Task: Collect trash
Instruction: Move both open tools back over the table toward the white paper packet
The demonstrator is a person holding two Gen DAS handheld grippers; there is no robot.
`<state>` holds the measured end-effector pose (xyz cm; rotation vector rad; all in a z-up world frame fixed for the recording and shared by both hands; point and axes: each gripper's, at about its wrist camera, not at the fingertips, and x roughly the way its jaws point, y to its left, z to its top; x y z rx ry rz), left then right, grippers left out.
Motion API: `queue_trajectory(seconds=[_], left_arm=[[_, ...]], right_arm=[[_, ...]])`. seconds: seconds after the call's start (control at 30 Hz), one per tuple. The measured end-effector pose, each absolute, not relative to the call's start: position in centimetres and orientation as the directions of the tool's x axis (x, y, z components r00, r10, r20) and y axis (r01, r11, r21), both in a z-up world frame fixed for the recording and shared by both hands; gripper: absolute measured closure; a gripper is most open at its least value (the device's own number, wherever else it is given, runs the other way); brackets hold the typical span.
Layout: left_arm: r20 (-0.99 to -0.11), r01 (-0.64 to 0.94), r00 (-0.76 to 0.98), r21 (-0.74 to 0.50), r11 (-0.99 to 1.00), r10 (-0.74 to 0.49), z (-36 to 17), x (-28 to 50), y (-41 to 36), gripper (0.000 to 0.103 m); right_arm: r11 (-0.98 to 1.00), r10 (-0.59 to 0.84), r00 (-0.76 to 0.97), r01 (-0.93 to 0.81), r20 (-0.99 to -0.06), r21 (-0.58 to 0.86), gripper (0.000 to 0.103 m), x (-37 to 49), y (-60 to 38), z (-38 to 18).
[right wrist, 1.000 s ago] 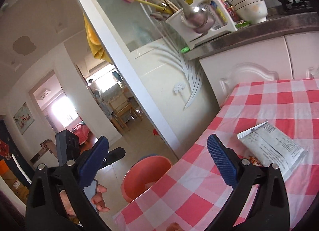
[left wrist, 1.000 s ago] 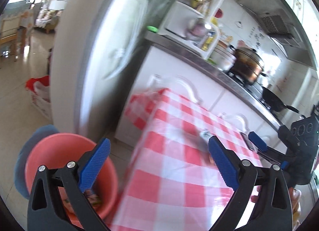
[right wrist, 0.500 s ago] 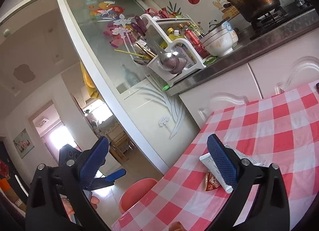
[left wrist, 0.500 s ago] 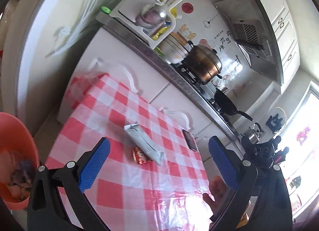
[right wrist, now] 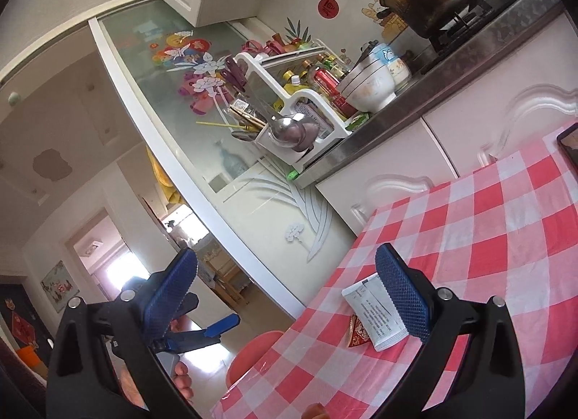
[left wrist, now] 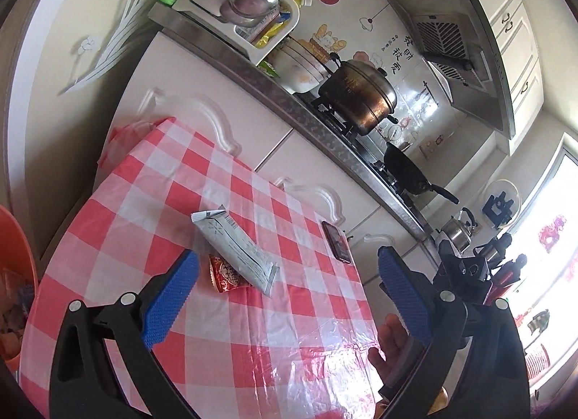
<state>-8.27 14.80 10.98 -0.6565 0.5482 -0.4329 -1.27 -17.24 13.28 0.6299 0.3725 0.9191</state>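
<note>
A long white printed wrapper (left wrist: 234,249) lies on the red-and-white checked tablecloth (left wrist: 224,346), partly over a small red snack packet (left wrist: 224,276). My left gripper (left wrist: 289,298) hangs open above the table, with both pieces just ahead between its blue pads. The right wrist view shows the same white wrapper (right wrist: 374,312) and red packet (right wrist: 357,332) close to the right pad of my open right gripper (right wrist: 289,298). The orange bin (left wrist: 16,285) stands on the floor left of the table, with rubbish inside; its rim (right wrist: 253,350) also shows in the right wrist view.
A dark phone (left wrist: 336,242) lies near the table's far edge. Behind it runs a counter with a brass pot (left wrist: 357,97), a black pan (left wrist: 410,175) and a white dish rack (left wrist: 245,10). A hand (left wrist: 392,350) holds the other gripper at the table's right side.
The left gripper has swung right, from over the orange bin toward the table, so the wrapper and packet now lie ahead. The right view has tilted up toward the counter. Both stay open.
</note>
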Motion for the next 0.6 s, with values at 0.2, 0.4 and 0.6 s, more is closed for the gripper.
queue_trajectory(seconds=[0.2, 0.4, 0.6], left_arm=[[-0.339, 0.216, 0.766, -0.665, 0.715, -0.546, 10.7, -7.7, 13.0, 0.005], [-0.343, 0.229, 0.752, -0.664, 0.712, -0.563, 10.4, -6.8, 10.9, 0.005], [-0.370, 0.238, 0.736, -0.643, 0.728, -0.567, 9.9, -6.0, 9.3, 0.005]], right_arm=[[0.290, 0.862, 0.503, -0.583, 0.057, 0.759, 0.004, 0.6, -20.0, 11.1], [0.098, 0.877, 0.448, -0.521, 0.173, 0.848, 0.004, 2.1, -22.4, 9.2], [0.001, 0.864, 0.437, -0.501, 0.252, 0.866, 0.004, 2.6, -24.2, 8.5]])
